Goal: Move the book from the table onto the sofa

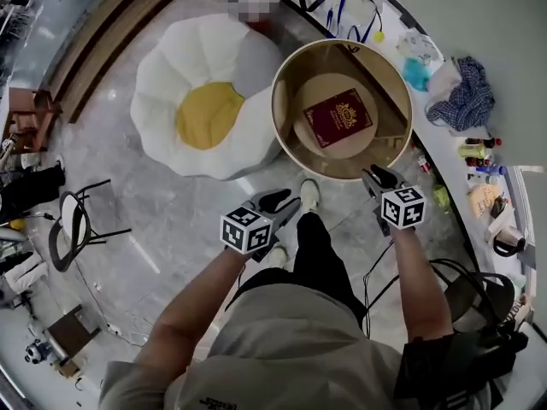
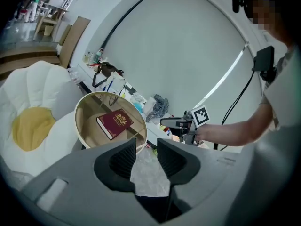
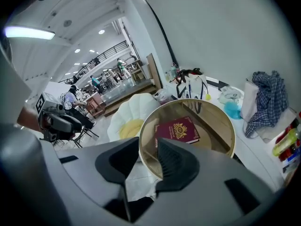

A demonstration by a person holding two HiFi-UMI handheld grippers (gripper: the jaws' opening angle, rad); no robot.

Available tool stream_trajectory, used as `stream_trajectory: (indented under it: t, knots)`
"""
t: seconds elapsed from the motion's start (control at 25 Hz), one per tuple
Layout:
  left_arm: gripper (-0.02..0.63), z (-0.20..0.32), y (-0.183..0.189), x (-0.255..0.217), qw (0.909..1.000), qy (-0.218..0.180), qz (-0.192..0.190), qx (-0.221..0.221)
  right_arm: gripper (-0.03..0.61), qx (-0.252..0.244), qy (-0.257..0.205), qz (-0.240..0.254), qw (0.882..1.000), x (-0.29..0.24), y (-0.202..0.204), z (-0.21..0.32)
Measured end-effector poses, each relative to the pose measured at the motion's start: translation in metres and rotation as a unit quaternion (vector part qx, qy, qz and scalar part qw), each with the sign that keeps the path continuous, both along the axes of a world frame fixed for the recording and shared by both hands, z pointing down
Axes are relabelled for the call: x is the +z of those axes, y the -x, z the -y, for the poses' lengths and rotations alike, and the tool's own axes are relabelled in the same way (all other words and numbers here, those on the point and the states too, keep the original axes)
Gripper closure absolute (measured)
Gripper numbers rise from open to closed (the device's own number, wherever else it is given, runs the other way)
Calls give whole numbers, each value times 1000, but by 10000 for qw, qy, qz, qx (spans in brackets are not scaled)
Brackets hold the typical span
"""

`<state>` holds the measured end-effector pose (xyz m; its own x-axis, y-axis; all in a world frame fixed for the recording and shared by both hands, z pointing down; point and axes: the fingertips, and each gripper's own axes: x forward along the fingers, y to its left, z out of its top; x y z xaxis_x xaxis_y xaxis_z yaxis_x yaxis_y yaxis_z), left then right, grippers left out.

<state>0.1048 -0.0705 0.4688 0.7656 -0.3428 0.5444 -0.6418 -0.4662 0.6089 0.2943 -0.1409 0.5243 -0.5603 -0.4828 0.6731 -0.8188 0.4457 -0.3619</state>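
The dark red book with a gold emblem (image 1: 338,118) is lying flat, cover up, near the middle of the round surface with a tall tan wooden rim (image 1: 342,176). The white petal-shaped sofa with a yellow centre (image 1: 171,84) is sitting just beside that surface, at its 9 o'clock in the head view.

The approach is judged to be the step in hand. The left hand-held gripper (image 1: 280,205) and the right hand-held gripper (image 1: 379,178) are both being carried with jaws moderately apart and nothing between them, short of the rim at its 6 o'clock side.

The raised rim is being treated as the main obstacle: the book is best reached from above, over the rim, with one edge being pinched across its thickness.

In the head view the book's long axis is being read as running from about 8 o'clock to 2 o'clock; which end is the top cannot be told.
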Motion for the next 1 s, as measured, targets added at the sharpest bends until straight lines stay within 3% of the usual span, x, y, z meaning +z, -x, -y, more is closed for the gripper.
stream_trajectory:
  t: [0.44, 0.8, 1.0]
  knots:
    - [448, 94, -38, 149, 9943, 993, 197, -331, 436, 56, 557, -184, 9983, 144, -50, 127]
    - [428, 132, -44, 242, 9912, 1185, 391, -446, 425, 527, 842, 0, 9951, 221, -69, 180]
    - [428, 148, -48, 269, 9884, 1302, 196, -755, 416, 478, 936, 129, 9944, 249, -69, 188]
